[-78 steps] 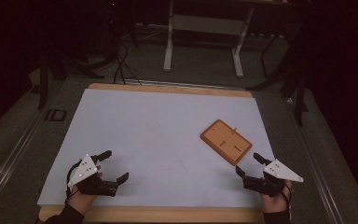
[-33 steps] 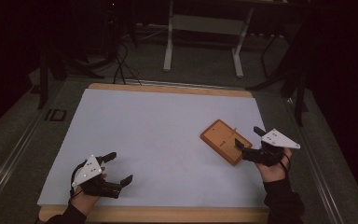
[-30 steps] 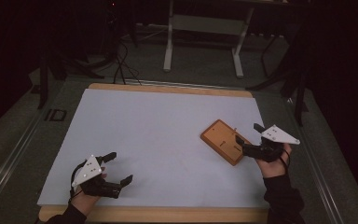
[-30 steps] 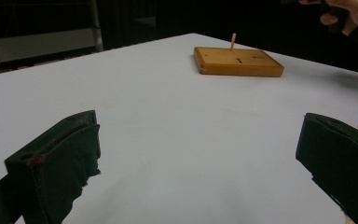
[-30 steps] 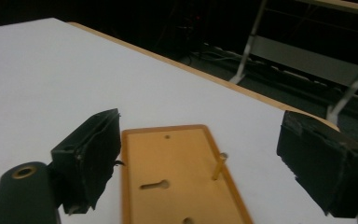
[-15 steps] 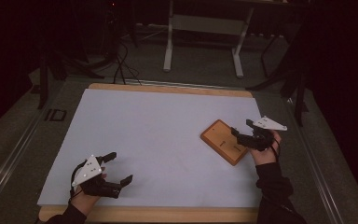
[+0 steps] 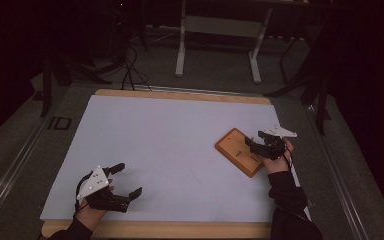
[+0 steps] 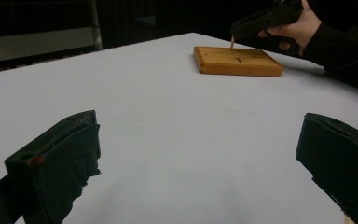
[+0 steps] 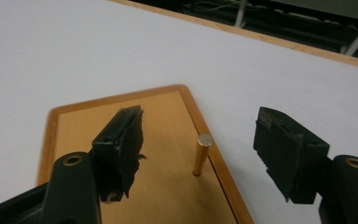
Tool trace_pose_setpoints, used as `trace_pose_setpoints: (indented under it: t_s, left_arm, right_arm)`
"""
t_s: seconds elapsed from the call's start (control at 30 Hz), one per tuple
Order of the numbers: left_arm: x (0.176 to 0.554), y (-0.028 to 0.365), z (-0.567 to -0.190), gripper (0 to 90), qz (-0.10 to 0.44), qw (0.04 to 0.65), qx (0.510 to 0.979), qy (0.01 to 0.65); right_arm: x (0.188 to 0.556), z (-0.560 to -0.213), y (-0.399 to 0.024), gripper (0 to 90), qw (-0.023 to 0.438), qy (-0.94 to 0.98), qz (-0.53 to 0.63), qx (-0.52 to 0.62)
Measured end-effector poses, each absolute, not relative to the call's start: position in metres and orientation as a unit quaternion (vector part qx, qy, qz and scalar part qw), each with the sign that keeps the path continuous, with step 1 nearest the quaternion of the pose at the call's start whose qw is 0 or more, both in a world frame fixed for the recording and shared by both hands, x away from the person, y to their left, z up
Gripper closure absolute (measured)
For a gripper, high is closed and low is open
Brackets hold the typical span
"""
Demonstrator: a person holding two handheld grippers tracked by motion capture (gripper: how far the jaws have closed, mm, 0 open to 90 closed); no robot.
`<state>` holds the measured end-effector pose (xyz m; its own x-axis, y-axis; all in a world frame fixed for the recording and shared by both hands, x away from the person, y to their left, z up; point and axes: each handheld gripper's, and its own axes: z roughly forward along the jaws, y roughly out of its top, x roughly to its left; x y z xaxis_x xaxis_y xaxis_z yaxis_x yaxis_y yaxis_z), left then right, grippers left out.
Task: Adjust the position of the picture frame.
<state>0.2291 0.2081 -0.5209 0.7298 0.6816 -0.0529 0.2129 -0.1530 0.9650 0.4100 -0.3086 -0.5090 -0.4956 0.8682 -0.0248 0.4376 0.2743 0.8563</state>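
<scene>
Our right hand-held gripper point(image 7: 258, 143) has travelled from the desk's point(image 7: 180, 135) near edge to the wooden board point(image 7: 241, 151), jaws spread either side of its upright peg point(image 9: 201, 155). We judge a pinch next. The left hand-held gripper point(image 7: 125, 181) stays open, idle.

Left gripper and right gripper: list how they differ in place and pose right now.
The left gripper sits near the table's front edge over bare white tabletop, with nothing between its jaws; the right gripper is over the flat orange-brown wooden board, far from the left one. The right gripper's jaws stand either side of a small upright wooden peg without touching it. Both are open, black-jawed and hand-held.
</scene>
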Motion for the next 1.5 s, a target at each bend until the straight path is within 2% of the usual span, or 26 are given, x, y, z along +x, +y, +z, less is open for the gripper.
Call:
trace_pose_setpoints:
  t_s: [0.27,0.33,0.5,0.57,0.77,0.9,1.0,1.5]
  left_arm:
    - [0.229,0.208,-0.521,0.0,0.205,0.573,0.733,0.305]
    - [0.229,0.208,-0.521,0.0,0.205,0.573,0.732,0.305]
    - [0.229,0.208,-0.521,0.0,0.204,0.574,0.732,0.306]
    - [0.229,0.208,-0.521,0.0,0.204,0.573,0.732,0.305]
    - [0.229,0.208,-0.521,0.0,0.204,0.574,0.732,0.306]
    - [0.230,0.208,-0.521,0.0,0.203,0.572,0.733,0.306]
    - [0.230,0.208,-0.522,0.0,0.203,0.571,0.735,0.305]
    - [0.230,0.209,-0.522,0.0,0.205,0.572,0.733,0.307]
  right_arm:
    - [0.415,-0.522,-0.308,50.9,0.244,0.762,0.411,0.438]
    - [0.415,-0.523,-0.308,60.4,0.248,0.760,0.412,0.436]
    - [0.415,-0.525,-0.308,67.7,0.247,0.761,0.410,0.438]
    - [0.416,-0.527,-0.309,77.0,0.244,0.761,0.410,0.439]
    - [0.417,-0.534,-0.310,77.4,0.231,0.762,0.411,0.444]
    - [0.418,-0.535,-0.311,83.4,0.227,0.758,0.415,0.450]
    - [0.418,-0.535,-0.312,84.3,0.226,0.757,0.415,0.452]
    - [0.418,-0.524,-0.308,84.8,0.214,0.766,0.417,0.440]
